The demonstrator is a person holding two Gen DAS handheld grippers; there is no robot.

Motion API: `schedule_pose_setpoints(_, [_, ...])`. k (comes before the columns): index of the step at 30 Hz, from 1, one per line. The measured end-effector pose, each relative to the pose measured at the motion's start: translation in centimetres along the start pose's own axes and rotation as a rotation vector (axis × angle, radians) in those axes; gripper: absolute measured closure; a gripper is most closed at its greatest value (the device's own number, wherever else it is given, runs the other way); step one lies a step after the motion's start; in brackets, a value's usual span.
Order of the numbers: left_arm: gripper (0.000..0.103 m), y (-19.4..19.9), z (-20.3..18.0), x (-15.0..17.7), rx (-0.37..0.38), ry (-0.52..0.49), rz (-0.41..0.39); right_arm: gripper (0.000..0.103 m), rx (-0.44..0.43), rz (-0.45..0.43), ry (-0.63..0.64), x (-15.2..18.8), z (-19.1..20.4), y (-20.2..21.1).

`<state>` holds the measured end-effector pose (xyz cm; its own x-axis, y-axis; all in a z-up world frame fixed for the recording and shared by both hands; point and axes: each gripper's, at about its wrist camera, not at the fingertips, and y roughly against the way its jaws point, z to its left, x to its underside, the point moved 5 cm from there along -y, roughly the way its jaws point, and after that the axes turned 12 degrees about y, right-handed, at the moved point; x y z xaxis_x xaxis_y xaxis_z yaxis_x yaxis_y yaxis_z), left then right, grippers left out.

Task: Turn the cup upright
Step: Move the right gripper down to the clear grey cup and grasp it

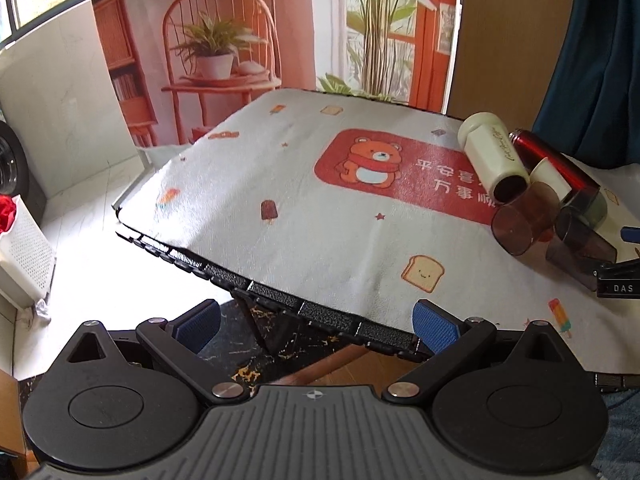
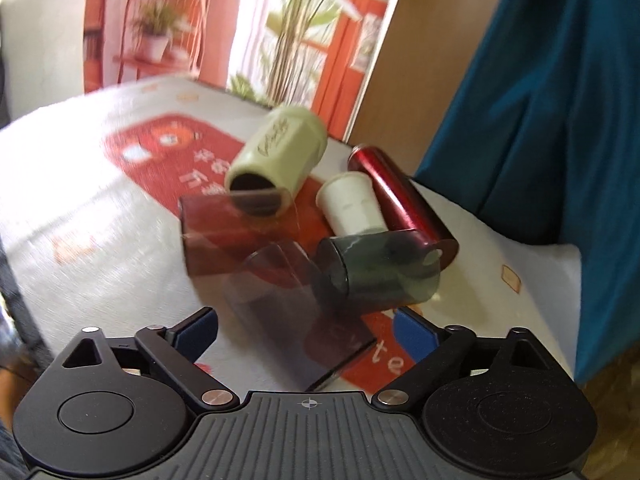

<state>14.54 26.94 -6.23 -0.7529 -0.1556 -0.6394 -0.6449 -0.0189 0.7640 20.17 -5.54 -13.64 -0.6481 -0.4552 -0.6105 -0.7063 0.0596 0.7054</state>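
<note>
Several cups lie on their sides in a cluster on the cloth-covered table (image 1: 320, 216). A cream cup (image 2: 276, 164) with script lettering also shows in the left wrist view (image 1: 492, 156). A red-brown clear cup (image 2: 236, 236) lies by it, also in the left wrist view (image 1: 524, 220). A smoky clear square cup (image 2: 296, 308) lies between my right gripper's (image 2: 306, 334) open fingers. A dark green cup (image 2: 376, 272), a small white cup (image 2: 352, 204) and a red metal bottle (image 2: 396, 196) lie behind. My left gripper (image 1: 316, 328) is open and empty at the table's near edge.
A printed backdrop (image 1: 280, 20) hangs behind the table. A blue curtain (image 2: 560, 120) hangs at the right. A white basket (image 1: 24, 256) stands on the floor at the left. The right gripper's tip (image 1: 618, 280) shows at the left wrist view's right edge.
</note>
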Motion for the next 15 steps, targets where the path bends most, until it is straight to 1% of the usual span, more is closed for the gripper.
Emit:
schedule_pose_setpoints(5, [0.0, -1.2, 0.1, -0.1, 0.009, 0.008, 0.018, 0.014, -0.044, 0.034, 0.032, -0.6, -0.2, -2.2])
schedule_pose_setpoints(6, [0.0, -1.4, 0.1, 0.0, 0.01, 0.007, 0.025, 0.016, -0.053, 0.04, 0.036, -0.6, -0.2, -2.5])
schedule_pose_setpoints(8, [0.0, -1.8, 0.2, 0.2, 0.011, 0.011, 0.039, 0.024, -0.08, 0.057, 0.043, -0.4, -0.3, -3.0])
schedule_pose_setpoints(11, [0.0, -2.2, 0.6, 0.2, 0.01, 0.03, 0.05, 0.025, -0.092, 0.074, 0.032, 0.0, -0.2, -3.1])
schedule_pose_setpoints(13, [0.0, -2.3, 1.0, 0.1, 0.011, 0.048, 0.051, 0.036, -0.102, 0.077, 0.012, 0.2, -0.3, -2.9])
schedule_pose_setpoints(15, [0.0, -2.4, 1.3, 0.1, 0.013, 0.066, 0.054, 0.04, -0.126, 0.072, -0.015, 0.3, -0.3, -2.5])
